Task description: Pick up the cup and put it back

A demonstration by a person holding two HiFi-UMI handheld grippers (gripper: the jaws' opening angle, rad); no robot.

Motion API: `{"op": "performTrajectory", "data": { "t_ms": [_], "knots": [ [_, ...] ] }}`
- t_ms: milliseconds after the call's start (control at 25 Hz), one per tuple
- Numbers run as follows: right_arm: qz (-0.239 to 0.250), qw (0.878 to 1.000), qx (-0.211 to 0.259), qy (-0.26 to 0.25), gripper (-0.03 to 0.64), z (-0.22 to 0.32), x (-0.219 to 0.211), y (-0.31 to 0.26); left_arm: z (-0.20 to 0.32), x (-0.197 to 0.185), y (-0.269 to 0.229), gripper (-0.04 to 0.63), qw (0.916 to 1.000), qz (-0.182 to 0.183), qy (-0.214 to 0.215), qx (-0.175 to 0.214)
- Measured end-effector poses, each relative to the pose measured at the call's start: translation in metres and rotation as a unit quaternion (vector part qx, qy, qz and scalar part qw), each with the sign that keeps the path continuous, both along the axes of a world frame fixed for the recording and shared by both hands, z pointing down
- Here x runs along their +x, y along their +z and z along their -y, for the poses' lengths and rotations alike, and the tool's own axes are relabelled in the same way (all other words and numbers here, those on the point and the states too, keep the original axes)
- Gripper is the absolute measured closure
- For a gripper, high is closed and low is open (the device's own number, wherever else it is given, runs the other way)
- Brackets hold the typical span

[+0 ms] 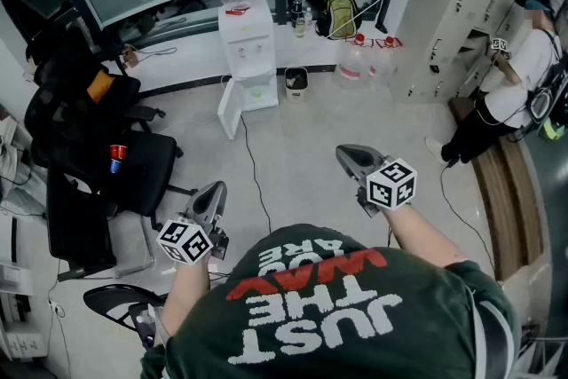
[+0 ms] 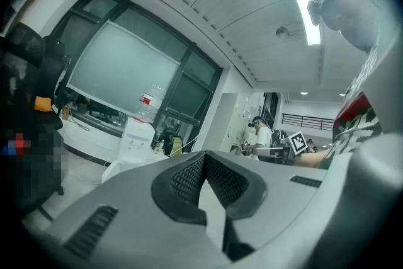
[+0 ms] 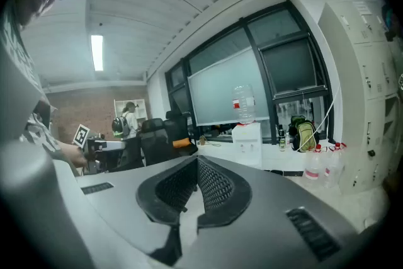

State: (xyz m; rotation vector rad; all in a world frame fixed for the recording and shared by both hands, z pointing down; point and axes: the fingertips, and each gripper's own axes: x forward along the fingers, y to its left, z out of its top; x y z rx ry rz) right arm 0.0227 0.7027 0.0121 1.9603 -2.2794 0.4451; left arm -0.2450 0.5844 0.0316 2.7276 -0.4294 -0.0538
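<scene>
A red cup (image 1: 116, 153) with a blue one (image 1: 114, 165) just under it sits on the black office chair (image 1: 133, 169) at the left of the head view. My left gripper (image 1: 216, 189) is held in the air to the right of that chair, apart from the cups. Its jaws are shut with nothing between them, and their tips meet in the left gripper view (image 2: 203, 155). My right gripper (image 1: 343, 153) points forward over the floor, well away from the cups, shut and empty too (image 3: 197, 159).
A white water dispenser (image 1: 246, 49) stands ahead against the window wall, with a cable (image 1: 257, 182) trailing over the floor. Water jugs (image 1: 359, 59) and a backpack (image 1: 338, 11) lie further right. A person (image 1: 519, 75) stands by the lockers (image 1: 461, 4) near a wooden bench (image 1: 508, 191).
</scene>
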Motion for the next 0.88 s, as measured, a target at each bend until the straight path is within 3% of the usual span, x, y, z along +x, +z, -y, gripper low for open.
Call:
{"op": "performTrajectory", "data": {
  "t_ms": [880],
  "knots": [
    [-0.011, 1.000, 0.003, -0.003, 0.584, -0.005, 0.023, -0.003, -0.007, 0.024, -0.001, 0.588, 0.9999, 0.010, -0.002, 0.001]
  ]
}}
